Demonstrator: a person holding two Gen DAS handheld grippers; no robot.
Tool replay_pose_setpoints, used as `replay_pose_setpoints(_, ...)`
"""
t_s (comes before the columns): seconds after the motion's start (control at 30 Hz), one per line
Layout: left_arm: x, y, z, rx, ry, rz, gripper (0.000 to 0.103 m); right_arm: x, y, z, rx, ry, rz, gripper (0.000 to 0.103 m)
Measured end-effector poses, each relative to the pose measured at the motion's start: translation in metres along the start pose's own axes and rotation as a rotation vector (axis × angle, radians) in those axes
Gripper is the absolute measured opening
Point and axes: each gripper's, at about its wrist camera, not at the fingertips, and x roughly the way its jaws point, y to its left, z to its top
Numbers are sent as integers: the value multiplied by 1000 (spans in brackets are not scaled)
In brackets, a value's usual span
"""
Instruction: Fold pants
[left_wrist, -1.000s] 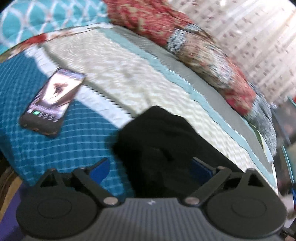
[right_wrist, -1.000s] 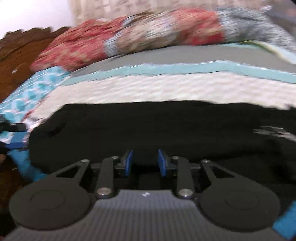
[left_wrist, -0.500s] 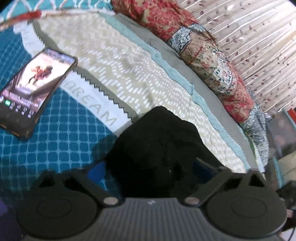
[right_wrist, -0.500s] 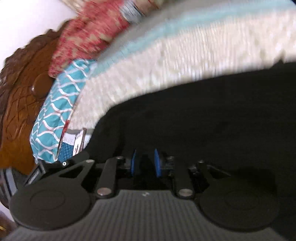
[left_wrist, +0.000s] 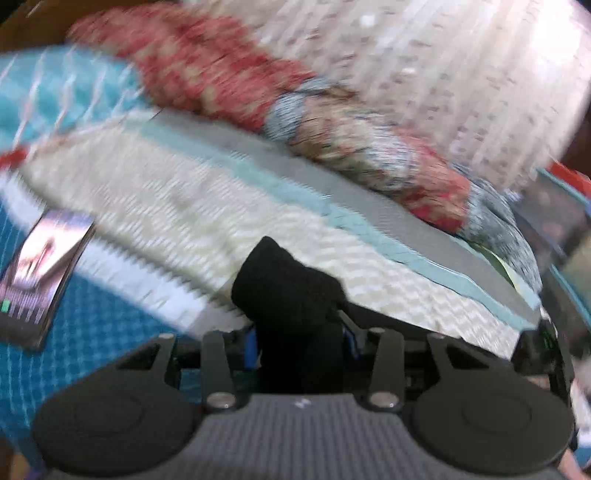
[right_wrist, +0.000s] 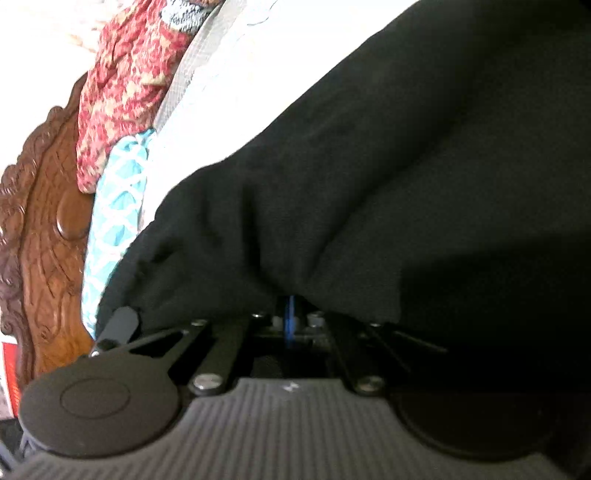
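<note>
We see the black pants (right_wrist: 406, 177) lying on the bedspread (left_wrist: 229, 206). Our right gripper (right_wrist: 290, 325) is clamped on their edge; our left gripper (left_wrist: 301, 341) is closing around a bunched corner. A phone (left_wrist: 40, 273) lies left of the pants.

pants (right_wrist: 424, 177) | black, bunched | lying on bed, edge gathered upward
</note>
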Motion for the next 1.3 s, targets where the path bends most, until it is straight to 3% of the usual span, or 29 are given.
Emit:
replay_pose_setpoints(0.2, 0, -51, -8, 178, -24, -62, 39, -56, -33, 3, 90, -131, 63, 10)
replay_pose_setpoints(0.4, 8, -104, -40, 420, -10, -99, 41, -103, -70, -4, 170, -225, 103, 12)
replay_pose_setpoints(0.57, 43, -137, -83, 660, 164, -74, 65, -125, -95, -12, 231, -282, 102, 18)
replay_pose_setpoints(0.63, 43, -143, -95, 724, 175, -57, 73, -129, -99, -13, 239, -296, 99, 18)
replay_pose_setpoints(0.7, 31, -147, -97, 751, 148, -78, 83, -133, -94, -14, 218, -316, 91, 33)
replay_pose_setpoints(0.8, 8, -141, -85, 717, 106, -121, 94, -136, -85, -14, 178, -339, 91, 45)
replay_pose_setpoints(1.0, -32, -106, -52, 536, 39, -157, 99, -136, -72, -16, 82, -326, 131, 74)
replay_pose_setpoints(1.2, -34, -49, -17, 239, 37, -66, 97, -97, -29, -17, -130, -217, 60, 77)
replay_pose_setpoints(1.3, -30, -24, -7, 115, 68, -46, 96, -62, -7, -14, -210, -150, -37, 76)
